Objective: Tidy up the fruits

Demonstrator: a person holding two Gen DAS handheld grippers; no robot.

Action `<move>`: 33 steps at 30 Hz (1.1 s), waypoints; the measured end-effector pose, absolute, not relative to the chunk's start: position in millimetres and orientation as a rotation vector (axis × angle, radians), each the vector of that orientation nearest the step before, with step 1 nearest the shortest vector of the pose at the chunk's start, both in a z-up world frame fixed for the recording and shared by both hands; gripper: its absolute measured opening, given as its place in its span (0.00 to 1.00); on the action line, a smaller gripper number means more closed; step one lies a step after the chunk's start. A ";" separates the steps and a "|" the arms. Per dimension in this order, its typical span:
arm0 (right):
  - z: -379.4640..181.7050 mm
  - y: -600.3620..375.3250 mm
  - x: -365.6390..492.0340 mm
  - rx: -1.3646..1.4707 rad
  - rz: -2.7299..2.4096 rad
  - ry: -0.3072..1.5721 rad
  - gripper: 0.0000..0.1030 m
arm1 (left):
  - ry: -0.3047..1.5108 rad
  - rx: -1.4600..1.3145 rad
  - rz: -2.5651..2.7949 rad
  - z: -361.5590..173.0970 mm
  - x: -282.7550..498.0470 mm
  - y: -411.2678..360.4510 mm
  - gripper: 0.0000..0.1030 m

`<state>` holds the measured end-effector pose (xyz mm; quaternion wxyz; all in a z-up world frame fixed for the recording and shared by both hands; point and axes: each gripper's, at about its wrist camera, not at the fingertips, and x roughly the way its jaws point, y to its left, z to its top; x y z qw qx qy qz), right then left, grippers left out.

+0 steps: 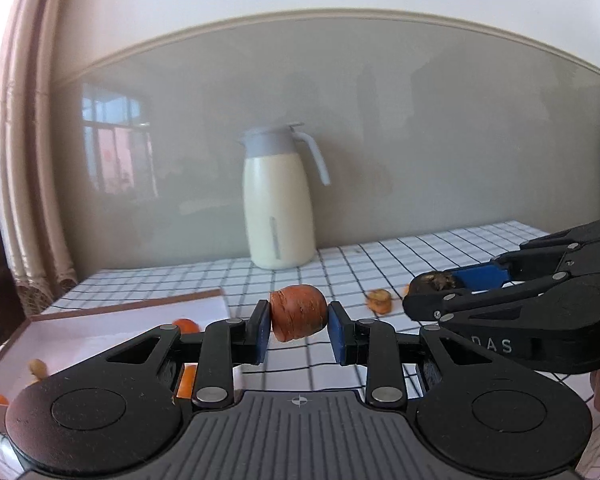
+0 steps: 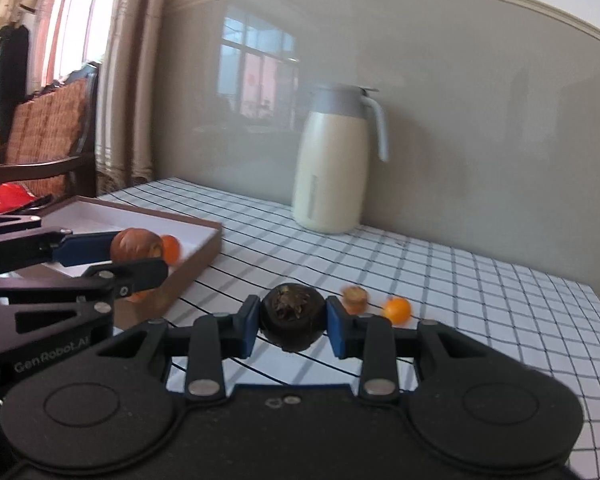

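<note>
The left hand-held gripper [image 1: 299,323] pinches an orange-brown fruit [image 1: 298,312] above the tabletop [image 1: 380,264]. The right hand-held gripper [image 2: 289,326] pinches a dark fruit [image 2: 291,320].

Reddish-brown fruit [image 1: 298,312]: rounded, with one flat cut-looking face, was clamped between blue pads, off the cloth
Dark fruit [image 2: 291,317]: near-black, round, dried calyx facing the camera, was pinched between blue pads above the checked cloth
Small orange fruit [image 2: 397,309]: round, bright, lay on the cloth just right of a stubby piece
Stubby piece [image 2: 355,298]: tan-topped, orange-sided, sat on the cloth
Box [image 2: 204,255]: brown-rimmed, white inside, lay open and held an orange fruit [image 2: 171,249]
</note>
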<state>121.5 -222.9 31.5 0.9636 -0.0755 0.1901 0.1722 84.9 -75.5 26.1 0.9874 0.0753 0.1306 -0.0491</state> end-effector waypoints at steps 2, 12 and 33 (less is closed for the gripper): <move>33.0 -213.7 120.6 -0.159 0.378 0.375 0.25 | 0.248 0.141 -0.085 27.8 82.6 -67.7 0.30; 37.5 -169.2 117.1 -0.192 0.484 0.327 0.25 | 0.221 0.113 0.003 31.0 71.0 -28.3 0.30; 43.6 -98.2 125.9 -0.229 0.594 0.265 0.25 | 0.219 0.046 0.225 28.2 58.8 78.3 0.30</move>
